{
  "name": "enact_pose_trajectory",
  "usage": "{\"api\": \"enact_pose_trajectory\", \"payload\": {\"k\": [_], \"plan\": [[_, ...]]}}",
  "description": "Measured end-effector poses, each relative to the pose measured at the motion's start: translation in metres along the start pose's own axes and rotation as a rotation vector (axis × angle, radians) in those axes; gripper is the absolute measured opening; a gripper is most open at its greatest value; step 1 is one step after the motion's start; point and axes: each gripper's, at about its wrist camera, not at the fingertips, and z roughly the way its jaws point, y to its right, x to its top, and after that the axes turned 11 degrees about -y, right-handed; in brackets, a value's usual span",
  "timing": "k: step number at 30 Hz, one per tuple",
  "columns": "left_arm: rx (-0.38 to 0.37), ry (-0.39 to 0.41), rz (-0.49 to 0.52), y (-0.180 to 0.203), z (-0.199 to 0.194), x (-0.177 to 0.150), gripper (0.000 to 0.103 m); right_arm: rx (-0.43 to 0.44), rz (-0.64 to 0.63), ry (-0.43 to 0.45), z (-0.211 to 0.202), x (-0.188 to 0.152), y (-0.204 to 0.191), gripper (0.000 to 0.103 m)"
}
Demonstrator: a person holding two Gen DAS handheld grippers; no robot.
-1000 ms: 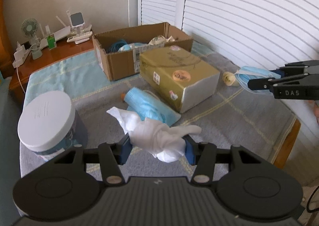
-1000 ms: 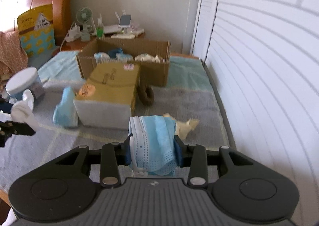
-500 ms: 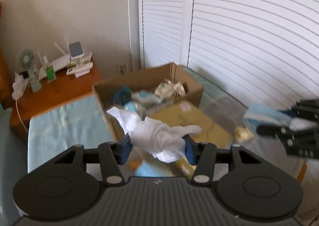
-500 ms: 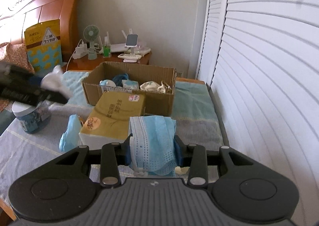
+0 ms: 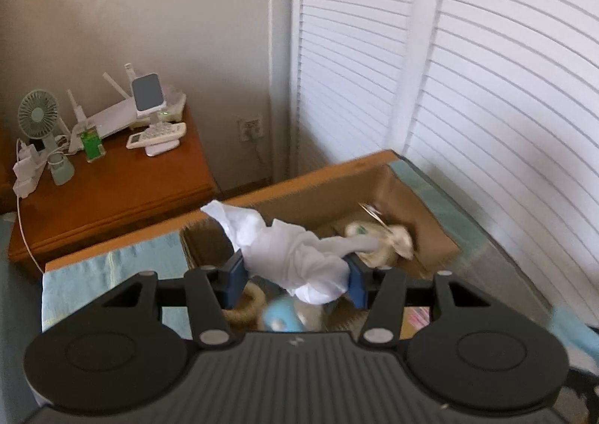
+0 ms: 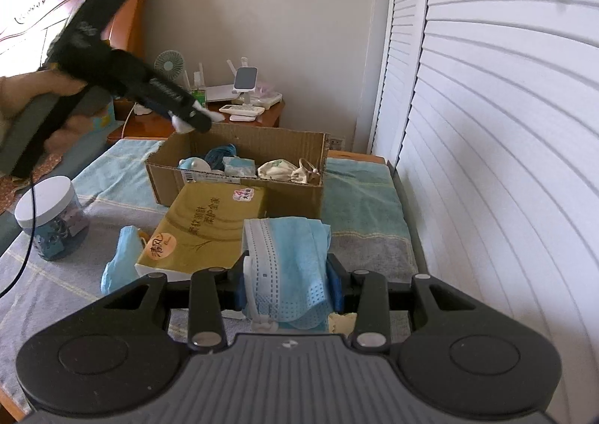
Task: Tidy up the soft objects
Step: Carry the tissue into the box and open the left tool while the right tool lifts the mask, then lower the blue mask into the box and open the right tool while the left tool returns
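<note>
Two hand-held tools work over a bed spread with one pale blue-and-grey blanket. The left tool, seen from the right wrist camera high above the near-left corner of the single cardboard box, has one crumpled white cloth between its two blue pads; its jaws have just been opening, yet the cloth remains lodged between them, hanging over the open box. The right tool is clenched on one folded blue face mask, held above the bed in front of the box. Inside the box lie at least four soft items: one cream drawstring pouch, one dark blue bundle, one pale blue packet and one whitish rounded piece at the left end. Touching the box's front wall is one gold tissue pack, and just beside that pack lies a second blue mask. One white-lidded jar stands near the bed's left edge, well apart from the box. Beyond the bed, one wooden nightstand carries one small green fan, one white router and one white remote, with white louvred doors along the right side
</note>
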Motion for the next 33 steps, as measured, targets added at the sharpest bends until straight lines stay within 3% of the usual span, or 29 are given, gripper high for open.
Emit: {"api": "enact_pose_trajectory", "payload": {"k": [2, 4, 8, 12, 17, 22, 27, 33], "plan": [[0.042, -0.002, -0.011, -0.003, 0.009, 0.004, 0.083, -0.002, 0.001, -0.002, 0.001, 0.000, 0.001, 0.044], [0.057, 0.019, -0.025, -0.008, 0.012, 0.004, 0.093, -0.004, 0.003, -0.007, 0.002, 0.000, 0.001, 0.044], [0.093, 0.026, -0.043, -0.010, 0.005, -0.004, 0.093, -0.005, 0.006, -0.010, 0.003, 0.000, 0.001, 0.044], [0.064, 0.038, -0.022, -0.003, -0.020, -0.024, 0.095, -0.002, 0.008, -0.006, 0.002, 0.000, 0.001, 0.044], [-0.024, 0.047, -0.047, 0.012, -0.056, -0.064, 0.098, 0.006, 0.015, 0.000, 0.003, 0.003, 0.003, 0.044], [-0.004, 0.056, -0.036, 0.037, -0.088, -0.110, 0.098, 0.007, 0.005, 0.014, 0.003, 0.012, 0.001, 0.044], [-0.045, 0.085, -0.059, 0.052, -0.106, -0.145, 0.099, 0.028, -0.002, 0.039, 0.009, 0.035, 0.003, 0.044], [-0.010, 0.097, -0.053, 0.056, -0.104, -0.163, 0.099, 0.010, -0.058, 0.031, 0.035, 0.073, -0.004, 0.044]]}}
